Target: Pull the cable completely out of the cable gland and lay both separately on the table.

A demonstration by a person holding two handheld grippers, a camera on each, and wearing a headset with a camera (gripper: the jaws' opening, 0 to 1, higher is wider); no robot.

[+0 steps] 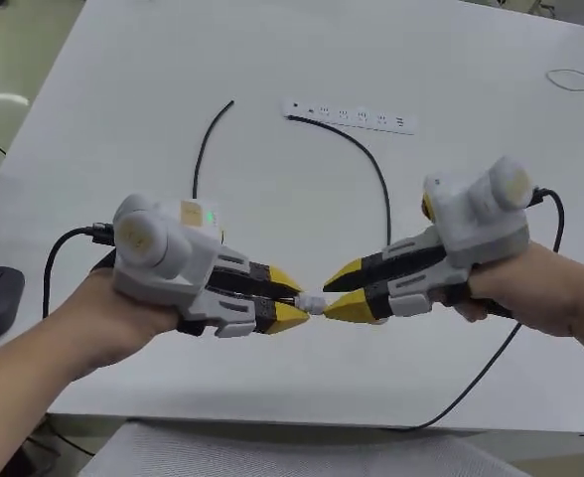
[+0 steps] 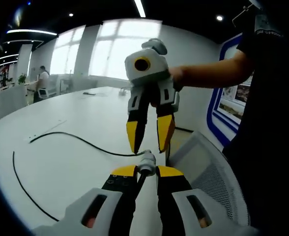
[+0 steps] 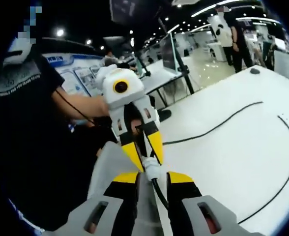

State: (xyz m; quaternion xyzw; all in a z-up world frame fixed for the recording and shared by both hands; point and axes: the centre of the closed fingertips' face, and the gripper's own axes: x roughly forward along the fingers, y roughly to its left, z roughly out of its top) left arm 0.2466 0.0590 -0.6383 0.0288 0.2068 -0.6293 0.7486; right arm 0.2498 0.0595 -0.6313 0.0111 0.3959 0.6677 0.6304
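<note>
Low in the middle of the head view, just above the near edge of the white table [image 1: 272,60], the two grippers meet nose to nose, with the small pale cable gland [image 1: 314,305] between their tips. The left gripper [image 1: 302,301] has its jaws drawn in on the gland and looks to be gripping it. The right gripper [image 1: 327,296] has its jaws parted. In the right gripper view the black cable [image 3: 158,191] runs out of the gland and down the gap between them, touching neither as far as I can see. From where I stand the cable is threaded through the gland, both appear to be held above the table, and the pull has not begun: this is the taking-hold step. Next the right gripper needs to close on the cable near the gland. It should then draw straight away along the gland's axis while the left holds firm. Farther back, at upper centre, lies a white power strip [image 1: 350,116].
</note>
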